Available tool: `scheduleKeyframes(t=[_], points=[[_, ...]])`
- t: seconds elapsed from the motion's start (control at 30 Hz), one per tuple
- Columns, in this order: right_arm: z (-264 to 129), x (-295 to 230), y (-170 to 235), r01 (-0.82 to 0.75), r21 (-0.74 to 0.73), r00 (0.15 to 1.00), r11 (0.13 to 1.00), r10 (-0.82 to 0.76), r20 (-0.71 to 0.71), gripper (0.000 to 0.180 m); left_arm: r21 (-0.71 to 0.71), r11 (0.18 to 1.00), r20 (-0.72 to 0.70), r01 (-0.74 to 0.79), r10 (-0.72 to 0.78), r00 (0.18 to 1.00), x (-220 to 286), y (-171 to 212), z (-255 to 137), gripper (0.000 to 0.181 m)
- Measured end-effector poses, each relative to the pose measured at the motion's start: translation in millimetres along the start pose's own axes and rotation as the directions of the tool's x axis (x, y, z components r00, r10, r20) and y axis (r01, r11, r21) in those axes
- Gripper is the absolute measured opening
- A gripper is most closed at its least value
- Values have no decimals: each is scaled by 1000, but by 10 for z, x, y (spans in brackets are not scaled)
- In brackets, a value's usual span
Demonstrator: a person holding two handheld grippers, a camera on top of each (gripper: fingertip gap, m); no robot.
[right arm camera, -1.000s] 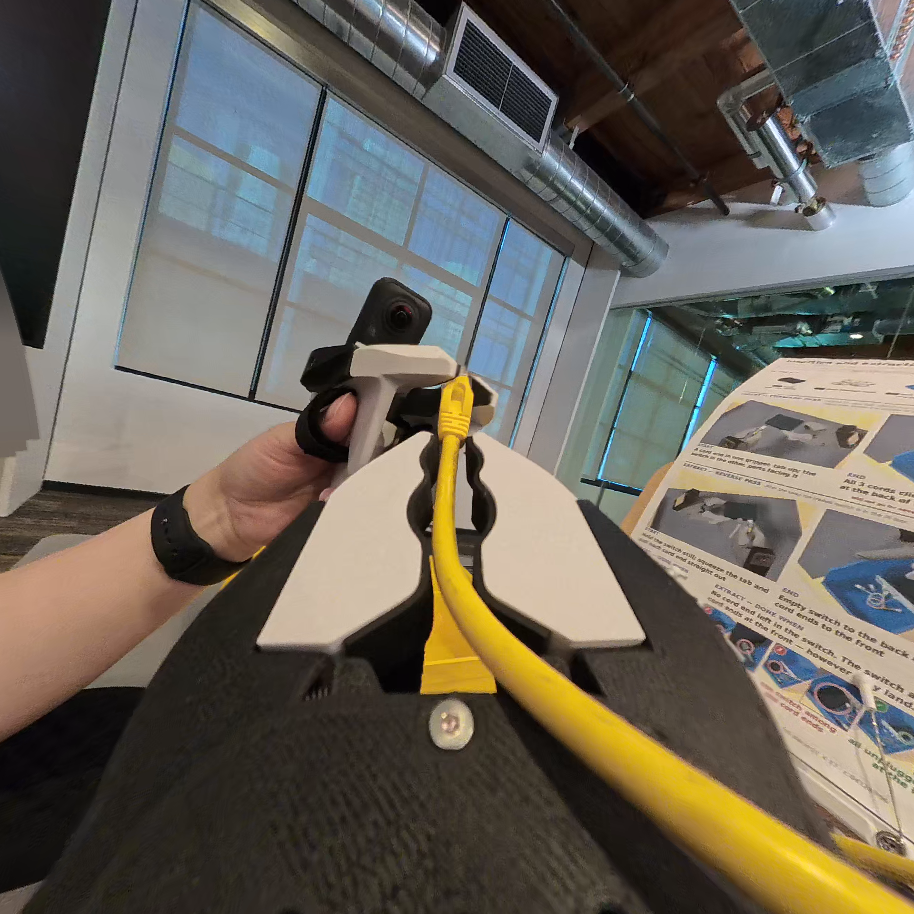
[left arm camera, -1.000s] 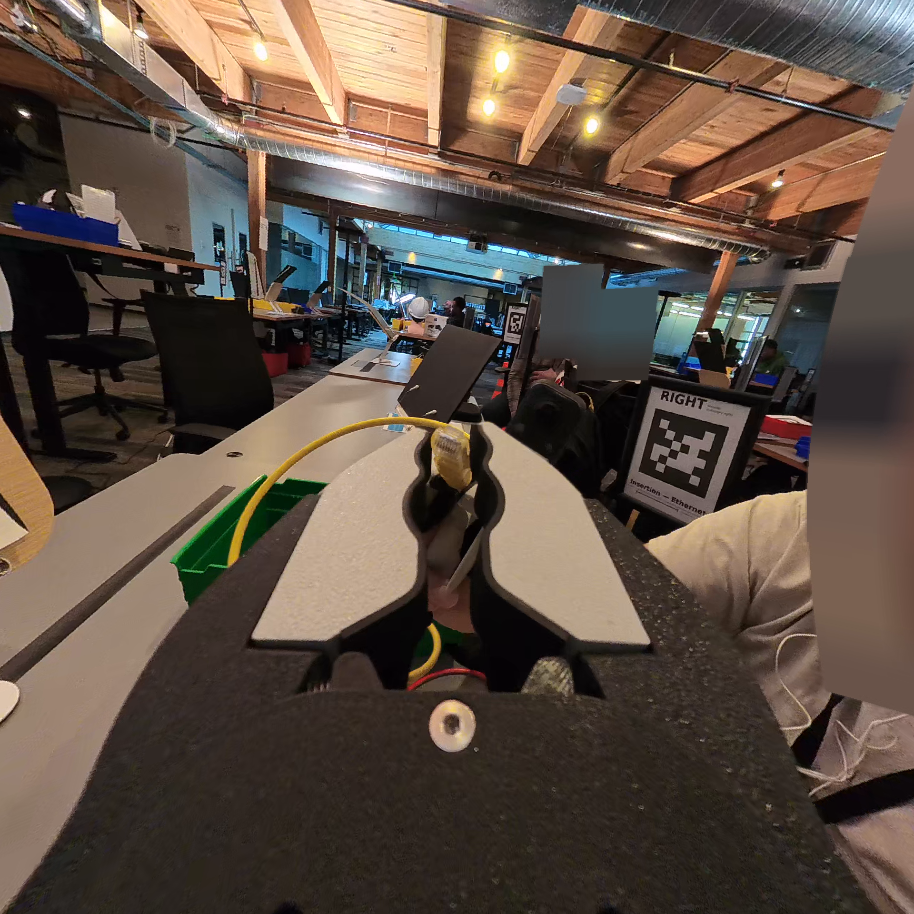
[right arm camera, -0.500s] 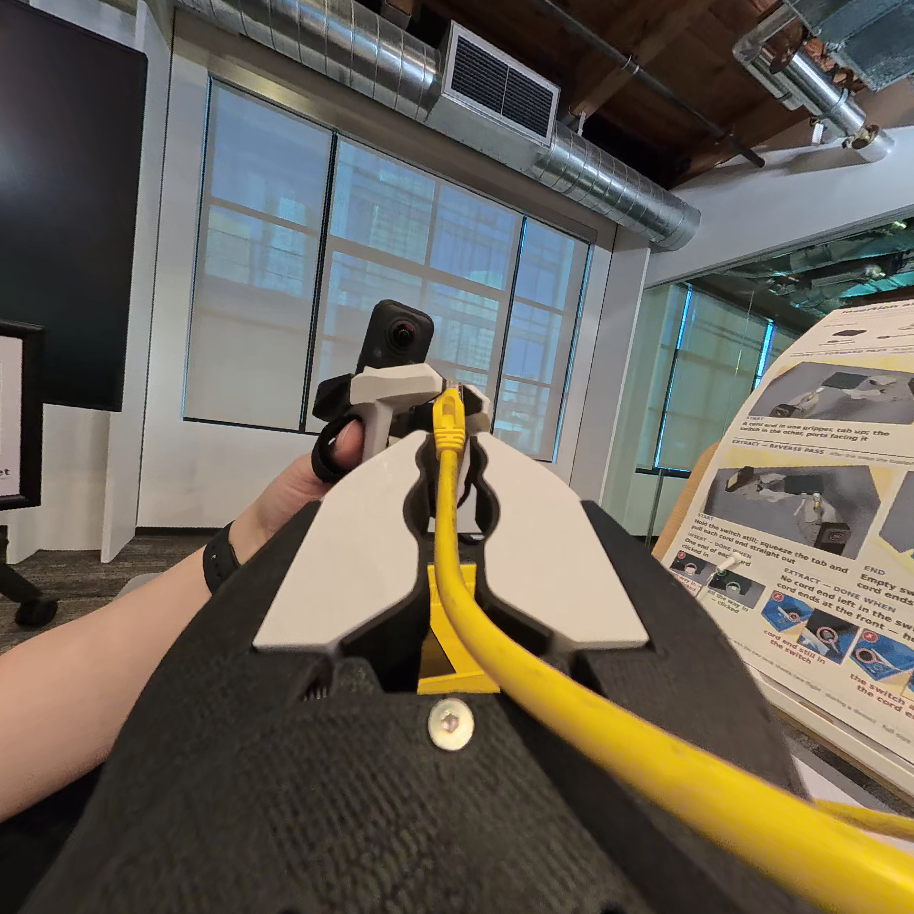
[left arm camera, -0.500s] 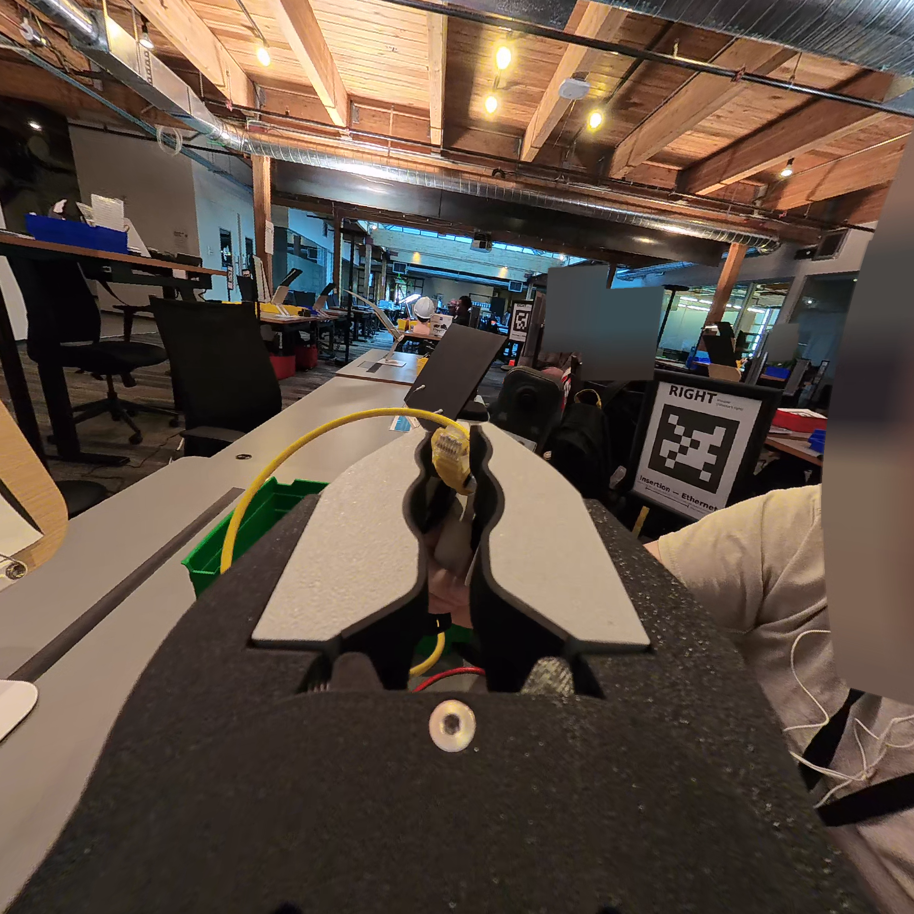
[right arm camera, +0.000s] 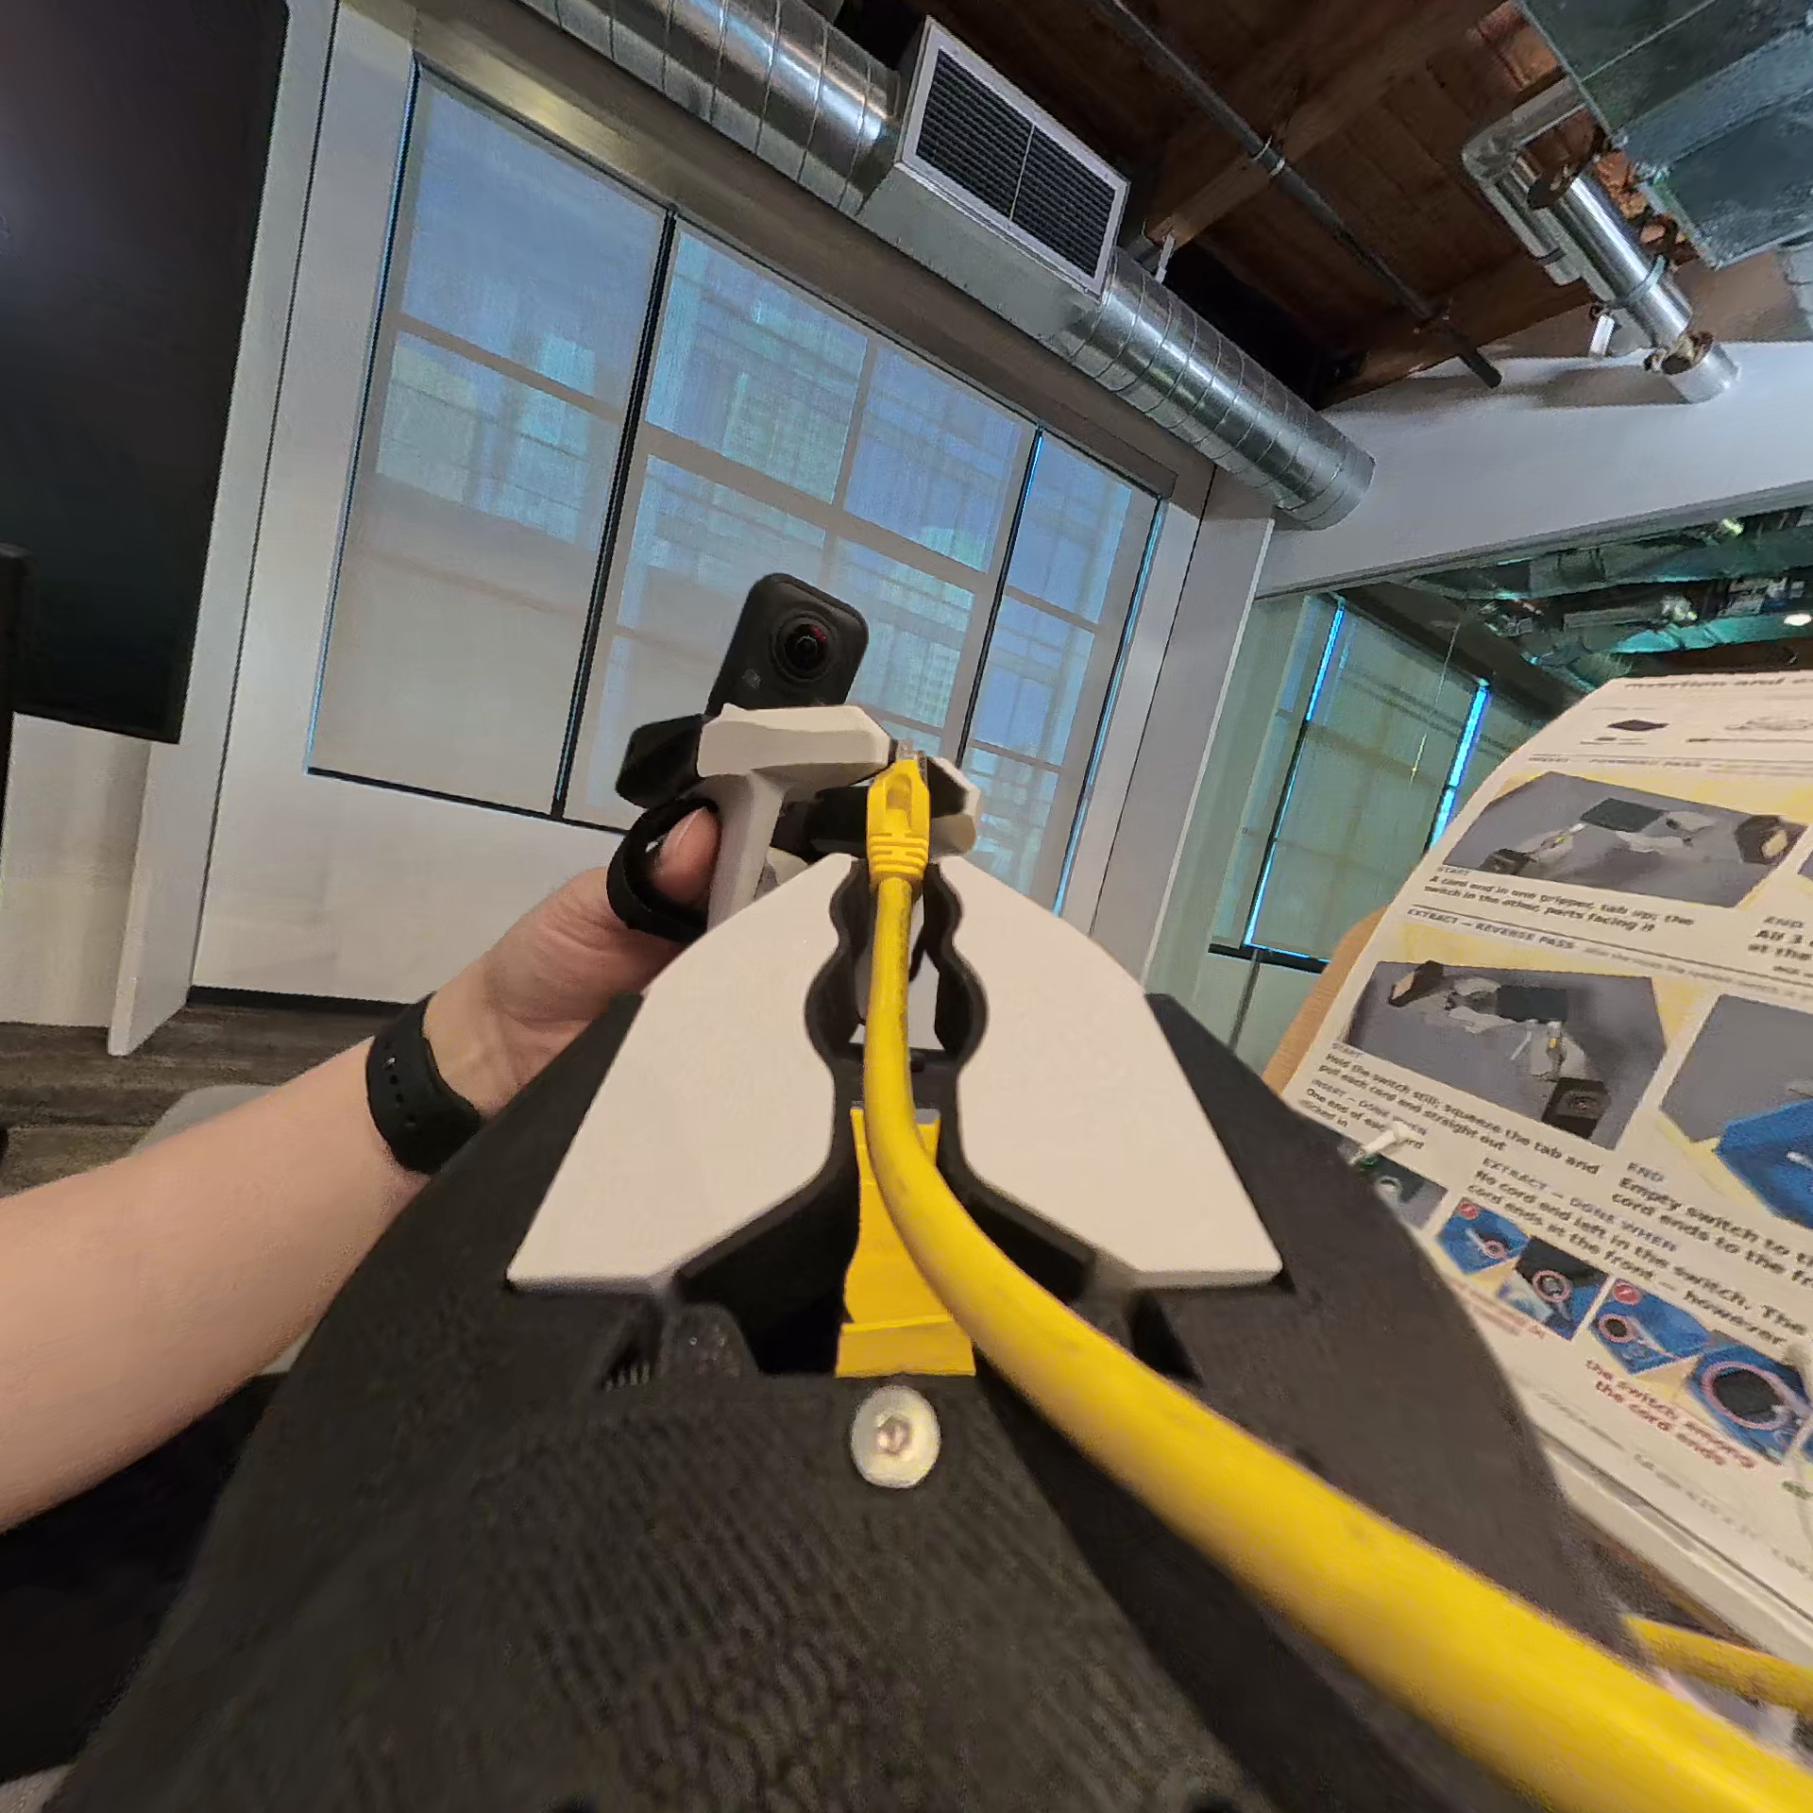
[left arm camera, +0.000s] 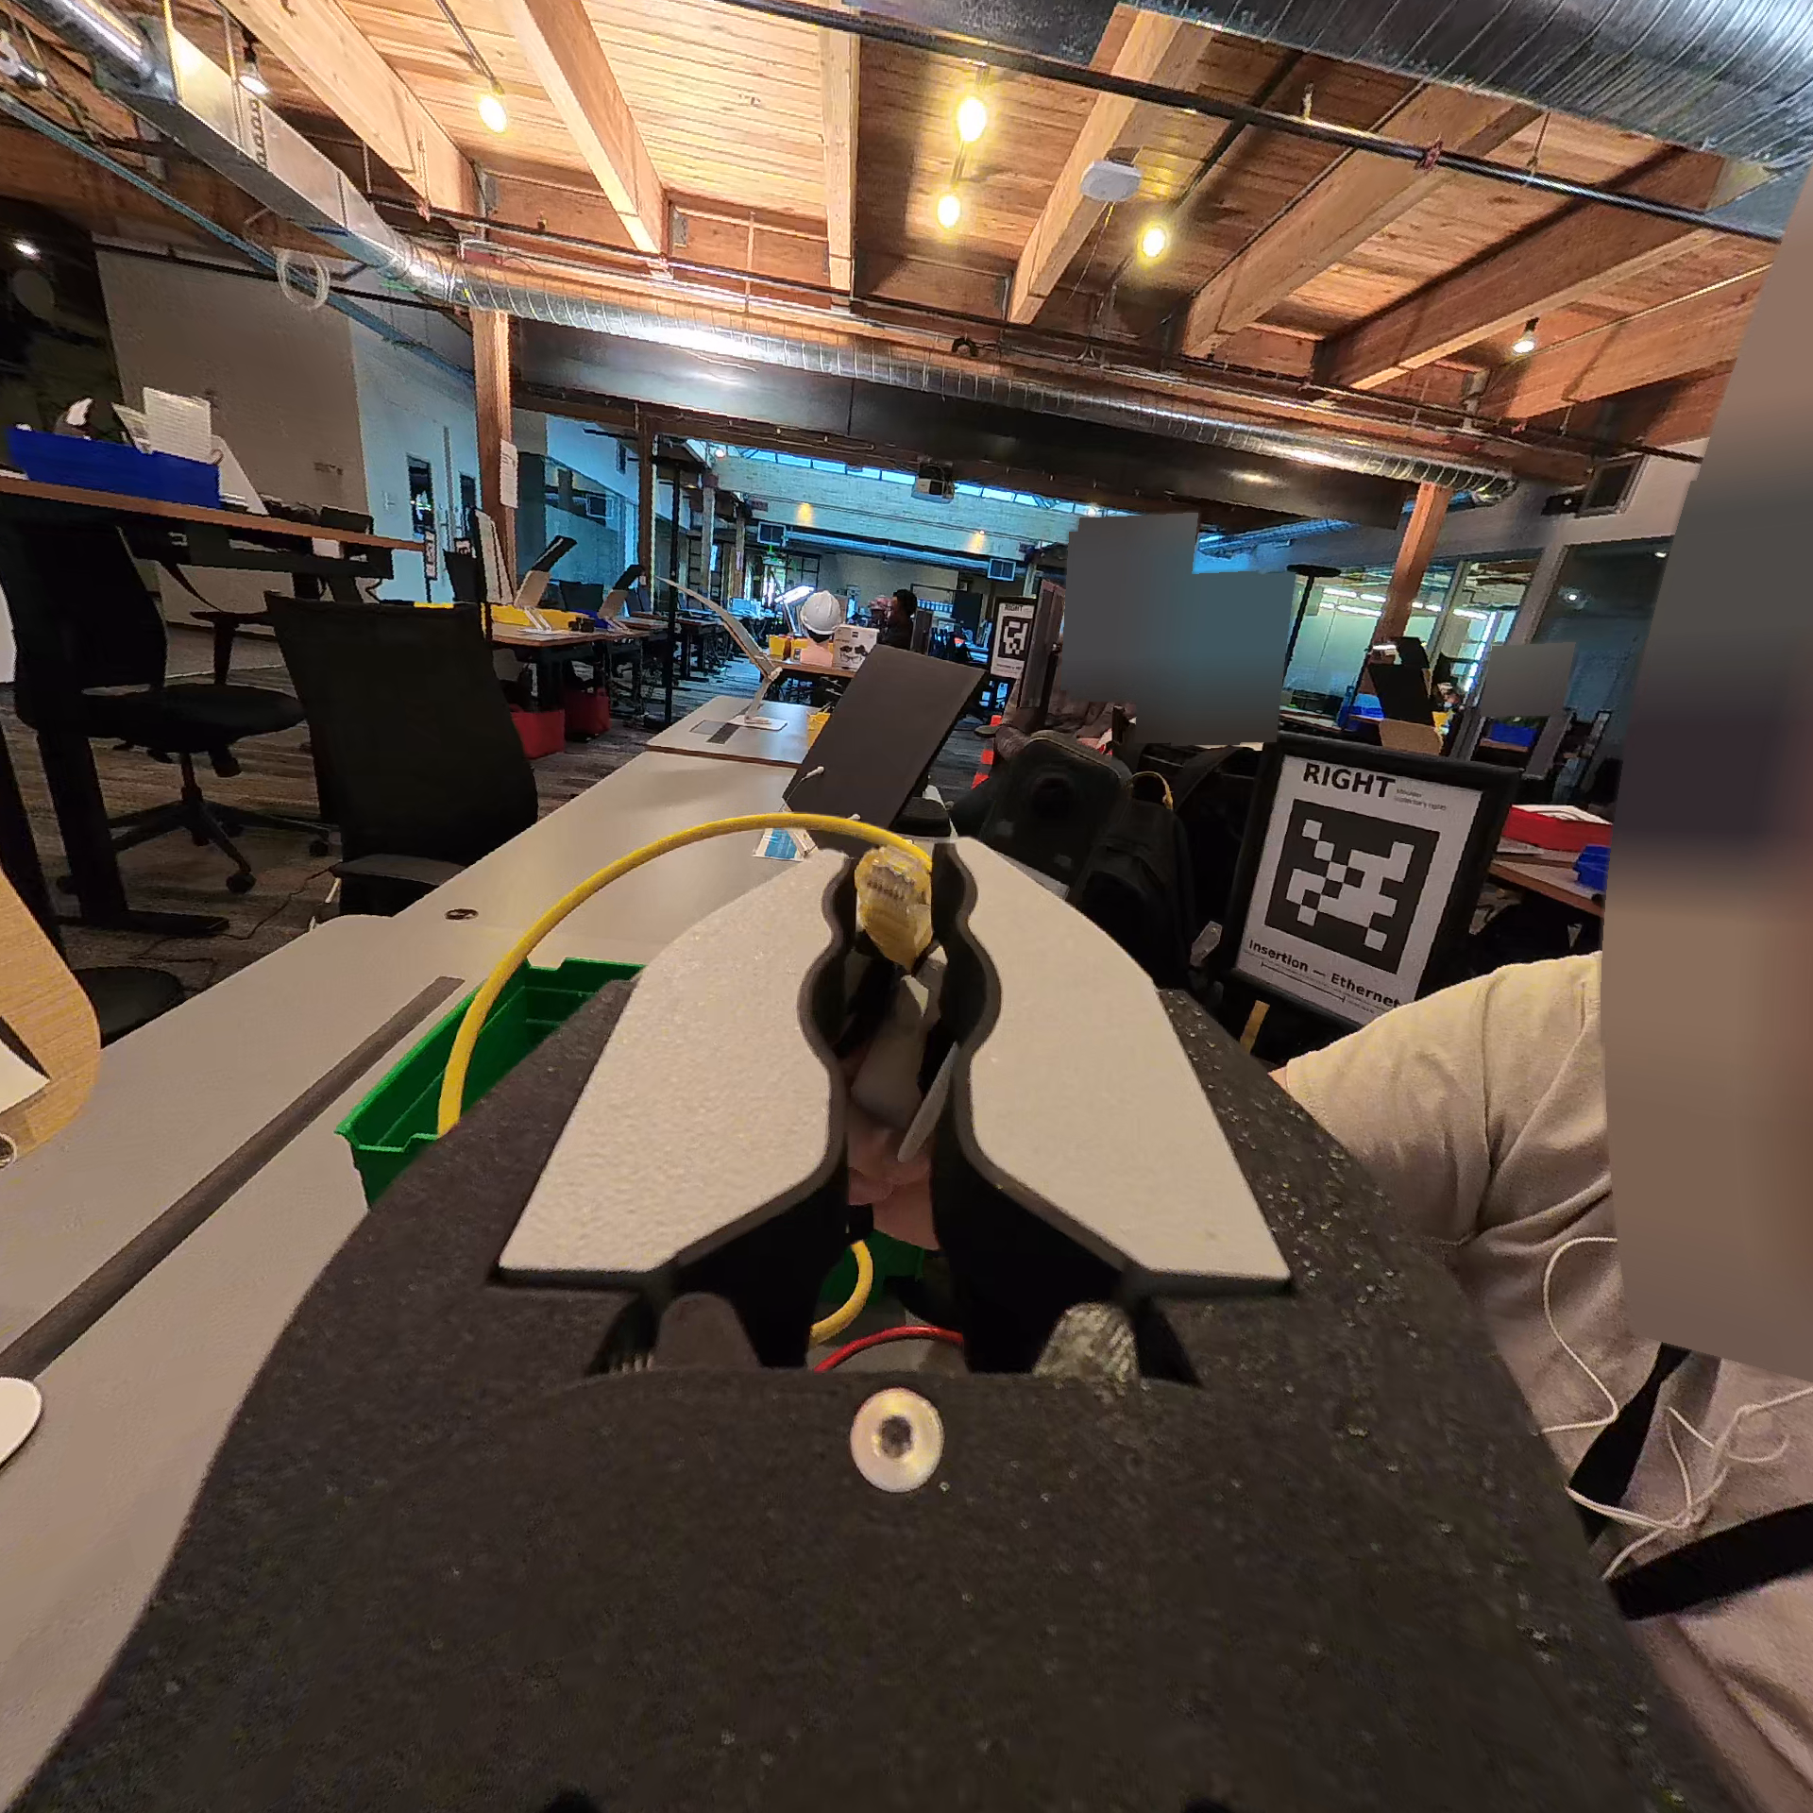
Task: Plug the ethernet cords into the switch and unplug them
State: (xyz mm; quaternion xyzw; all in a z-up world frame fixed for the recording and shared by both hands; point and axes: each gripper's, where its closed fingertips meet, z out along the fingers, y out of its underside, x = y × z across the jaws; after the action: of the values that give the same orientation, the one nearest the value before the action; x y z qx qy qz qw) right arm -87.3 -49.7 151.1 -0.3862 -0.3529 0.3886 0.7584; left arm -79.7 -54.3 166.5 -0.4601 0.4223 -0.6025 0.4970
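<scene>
My left gripper (left arm camera: pixel 893 878) and my right gripper (right arm camera: pixel 895 888) face each other tip to tip in the air. The right one is shut on a yellow ethernet cord (right arm camera: pixel 1177 1452) just behind its plug (right arm camera: pixel 898 819). The plug points into the left gripper's fingers (right arm camera: pixel 785 760). In the left wrist view the plug (left arm camera: pixel 891 903) sits between my left fingertips with its contact end towards the camera. The cord (left arm camera: pixel 549 932) arcs left and down to a green bin (left arm camera: pixel 471 1069). The switch is not in view.
A grey table (left arm camera: pixel 245 1060) runs along the left under the bin. A person in a beige shirt (left arm camera: pixel 1452 1128) is at the right. A hand with a black wristband (right arm camera: pixel 422 1084) holds the left gripper. A pictured instruction sheet (right arm camera: pixel 1589 1030) and a marker sign (left arm camera: pixel 1359 873) stand nearby. Less than 4 cm separates the two grippers' tips.
Both grippers have stayed closed together around the plug. The right wrist view swung left, then back right, so the pair shifted a little in the air.
</scene>
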Motion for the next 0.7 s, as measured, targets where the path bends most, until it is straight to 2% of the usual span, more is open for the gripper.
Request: scheduleKeyframes(t=[0.1, 0.17, 0.27, 0.33, 0.4, 0.5, 0.6, 0.7], points=[[-1, -18, -1, 44, -20, 999, 999, -44, 16, 11, -6, 1000, 3, 22, -22, 1000, 2, -2, -5, 15], [-6, -18, -20, 50, -23, 998, 998, -50, 33, 11, -31, 999, 67, 16, -14, 998, -75, -1, -40, 31], [-37, 37, -100, 48, -26, 998, 999, -46, 47, 11, -91, 990, 167, -108, 122, 978, -94, -72, -224, 53], [-63, 53, -191, 22, -22, 997, 1000, -20, 74, 11, -137, 972, 223, -192, 219, 950, -6, -153, -359, 51], [-92, 40, -300, 11, -16, 993, 1000, -9, 115, 11, -247, 936, 291, -251, 319, 902, 70, -128, -461, 50], [-135, 20, -431, 23, -39, 986, 999, -16, 165, 11, -456, 848, 316, -268, 436, 842, 226, 139, -513, 54], [-195, 36, -551, 40, -45, 981, 998, -31, 190, 12, -643, 702, 184, -305, 528, 829, 451, 536, -410, 56], [-267, 65, -689, 32, -24, 978, 999, -26, 206, 12, -804, 502, 38, -317, 576, 816, 537, 1084, -479, 54]])
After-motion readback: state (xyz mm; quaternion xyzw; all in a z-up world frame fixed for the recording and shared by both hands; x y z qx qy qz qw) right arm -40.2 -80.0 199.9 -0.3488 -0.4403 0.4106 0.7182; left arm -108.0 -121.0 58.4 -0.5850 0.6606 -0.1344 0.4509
